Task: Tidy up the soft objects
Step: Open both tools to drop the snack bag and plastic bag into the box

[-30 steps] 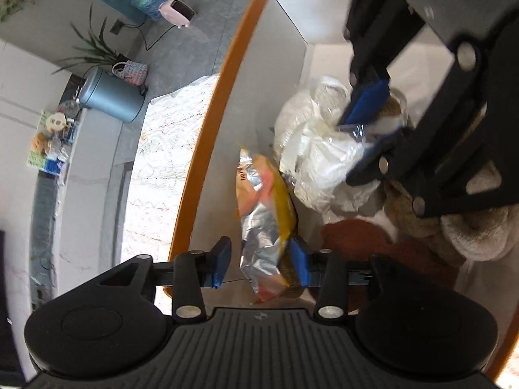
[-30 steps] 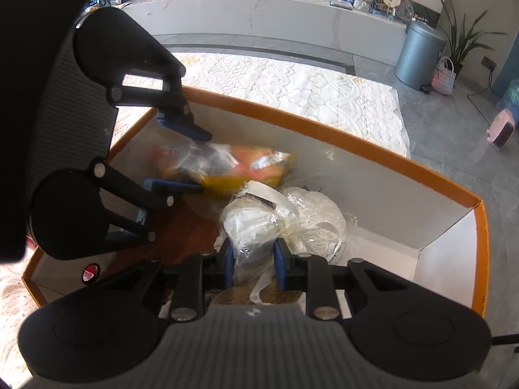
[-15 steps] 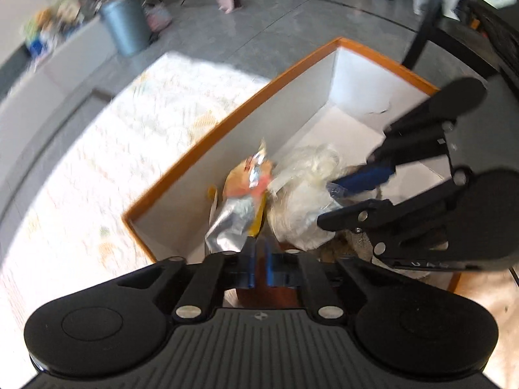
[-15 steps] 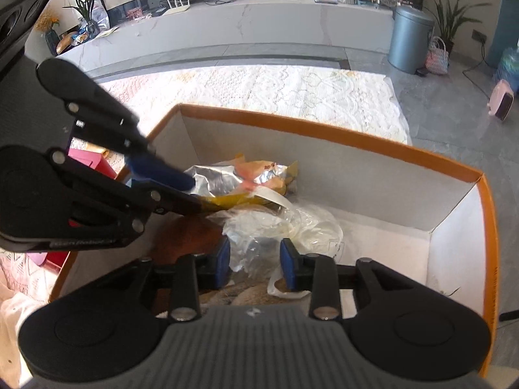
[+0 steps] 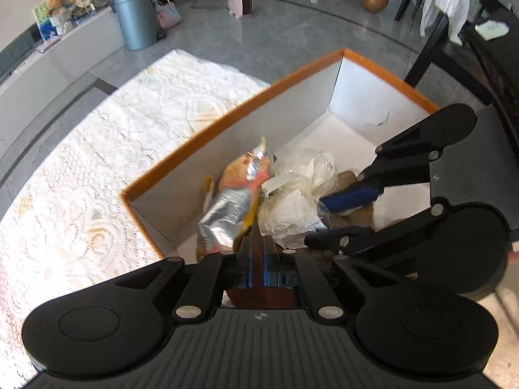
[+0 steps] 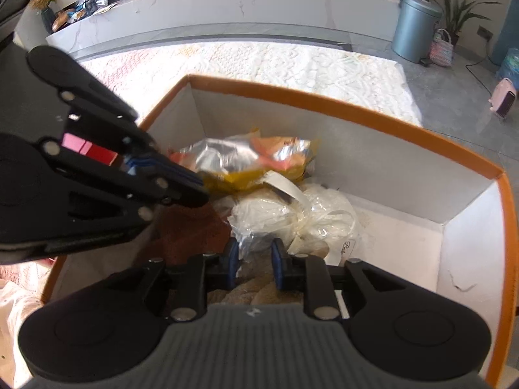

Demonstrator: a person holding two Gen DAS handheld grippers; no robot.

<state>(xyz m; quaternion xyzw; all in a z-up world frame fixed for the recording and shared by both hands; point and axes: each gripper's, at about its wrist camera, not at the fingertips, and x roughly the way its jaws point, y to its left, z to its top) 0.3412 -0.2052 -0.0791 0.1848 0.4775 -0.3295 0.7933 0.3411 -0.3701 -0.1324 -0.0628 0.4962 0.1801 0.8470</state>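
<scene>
Two grippers work inside the orange-rimmed white box (image 6: 324, 97). We find the left gripper (image 5: 258, 253) closed, empty; the right gripper (image 6: 253, 259) opening around the clear plastic bag of white stuffing (image 6: 301, 214), at six o'clock from the crinkled foil snack packet (image 6: 246, 155), apparently releasing it.

No lettering is legible: print on the crumpled silver-and-orange foil snack bag (image 6: 246, 159) and a mark on the clear plastic bag of white stuffing (image 6: 311, 220) are too blurred.
</scene>
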